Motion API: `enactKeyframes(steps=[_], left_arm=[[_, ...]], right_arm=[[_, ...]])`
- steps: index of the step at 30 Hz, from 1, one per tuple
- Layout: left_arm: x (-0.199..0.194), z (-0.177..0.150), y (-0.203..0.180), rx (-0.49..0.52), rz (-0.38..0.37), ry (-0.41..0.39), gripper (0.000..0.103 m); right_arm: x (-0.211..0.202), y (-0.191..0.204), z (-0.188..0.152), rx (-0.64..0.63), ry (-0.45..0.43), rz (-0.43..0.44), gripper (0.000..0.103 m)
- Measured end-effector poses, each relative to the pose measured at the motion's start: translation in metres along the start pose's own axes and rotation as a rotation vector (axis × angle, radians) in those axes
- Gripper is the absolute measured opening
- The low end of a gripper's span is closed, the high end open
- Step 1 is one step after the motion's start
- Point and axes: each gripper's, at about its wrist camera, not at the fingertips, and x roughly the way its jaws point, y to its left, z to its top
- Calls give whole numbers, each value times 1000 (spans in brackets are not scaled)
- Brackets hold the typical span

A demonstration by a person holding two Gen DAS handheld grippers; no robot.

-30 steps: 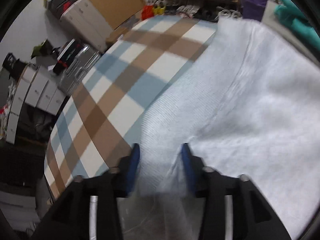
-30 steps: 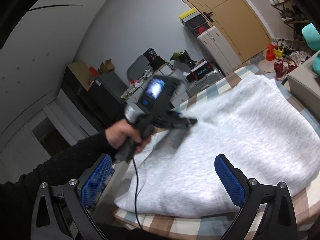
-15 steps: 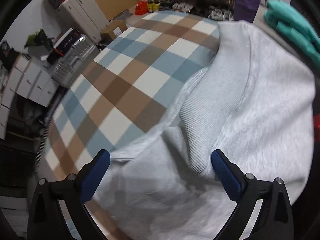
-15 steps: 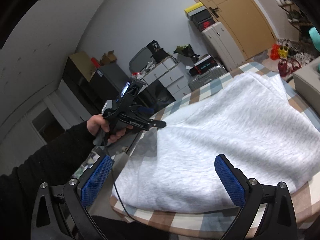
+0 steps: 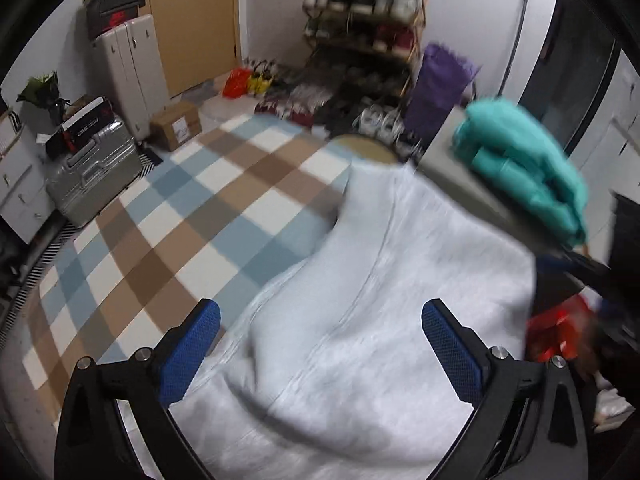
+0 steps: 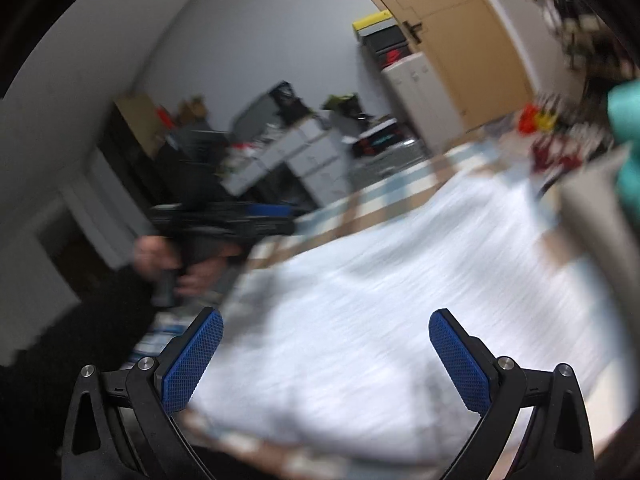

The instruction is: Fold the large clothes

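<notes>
Holding the left gripper (image 5: 320, 312) wide apart at the bottom of its view, having just been opening it, pinching nothing, only hovering above cloth. Keeping the right gripper (image 6: 326, 318) spread too, clamping nothing, with blurred cloth showing below between the blue pads.

Looking down on the pale grey sweatshirt (image 5: 380, 280), filling the lower centre and right of the left view and lying on the checked tablecloth (image 5: 192, 208). Judging the fold as partly made, not finished: seeing one thick layer doubled over, a rounded bulge near the bottom, a long seam running up through the middle, and a wavy left border instead of a straight one. Probably needing a smoothing pass, then at least one more fold to make a compact bundle.

Checking edges now. Spotting the garment's right border close to the table edge at centre right, with something red (image 5: 556, 332) just beyond and below. Noting plenty of bare check to the left and towards the upper centre, so favouring that side for sliding or swinging cloth.

Further off, catching folded teal clothing (image 5: 528, 172) on a grey surface at upper right, close to the garment's far corner, so allowing little room there. Beyond the table, glimpsing a silver suitcase (image 5: 92, 168) at left and a shoe rack (image 5: 360, 20) at top centre.
</notes>
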Motion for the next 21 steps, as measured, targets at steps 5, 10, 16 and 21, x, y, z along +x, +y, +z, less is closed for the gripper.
enactKeyframes(steps=[5,10,16,21], left_arm=[[6,-14,35,-86,119,57,99],[23,-49,77,-214,202,150,99],[32,-73,101,-257,251,205,99],[33,-75,113,-278,277,203,99]], right_arm=[[76,-27,77,-154,141,-153,103],[182,-67,96,-133,438,-276,75],[169,-75,92,-270,429,-400,10],[164,-116,95,-100,400,-487,14]])
